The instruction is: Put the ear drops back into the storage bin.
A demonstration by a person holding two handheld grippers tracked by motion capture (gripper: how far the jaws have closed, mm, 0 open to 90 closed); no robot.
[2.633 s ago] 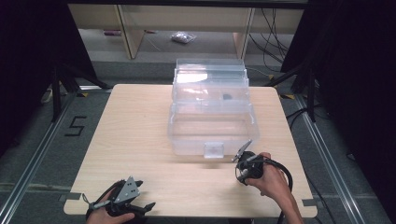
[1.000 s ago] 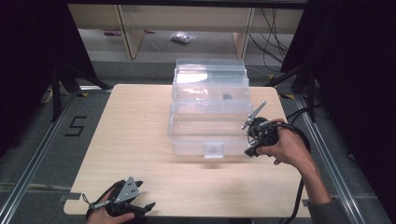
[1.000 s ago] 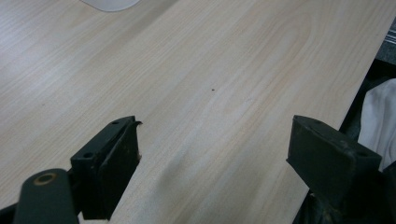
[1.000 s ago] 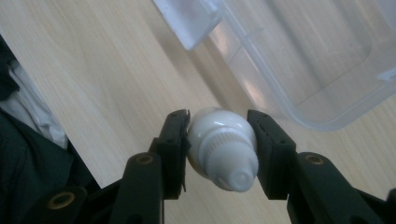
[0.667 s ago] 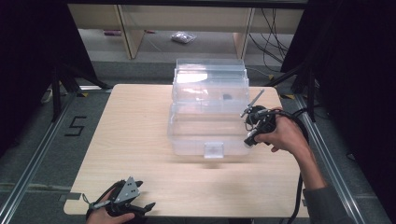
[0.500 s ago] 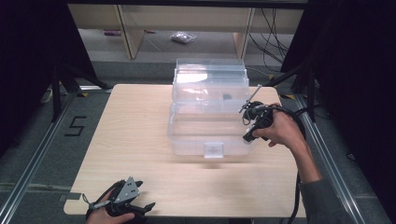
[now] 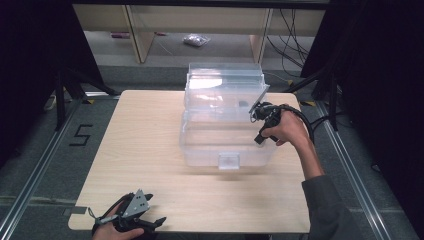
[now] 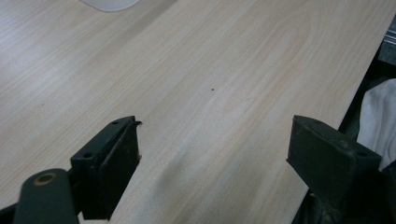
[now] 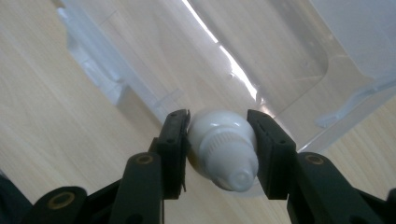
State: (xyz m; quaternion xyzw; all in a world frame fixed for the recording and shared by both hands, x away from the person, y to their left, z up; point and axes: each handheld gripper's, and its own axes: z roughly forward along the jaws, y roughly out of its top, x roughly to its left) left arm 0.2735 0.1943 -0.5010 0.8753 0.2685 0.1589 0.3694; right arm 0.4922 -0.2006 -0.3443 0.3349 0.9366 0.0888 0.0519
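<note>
Currently: right tool (image 9: 218, 128) pinching white bottle (image 9: 223, 149) beside clear bin (image 7: 225, 127); left tool (image 8: 212, 158) spread, low over worktop (image 7: 150, 135).

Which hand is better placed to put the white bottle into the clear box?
The right: its tool already clamps the white bottle beside the clear box. The left tool rests open at the table's near edge.

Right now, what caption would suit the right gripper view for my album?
Right gripper clamps a small white bottle above the clear plastic box on the wooden table.
</note>
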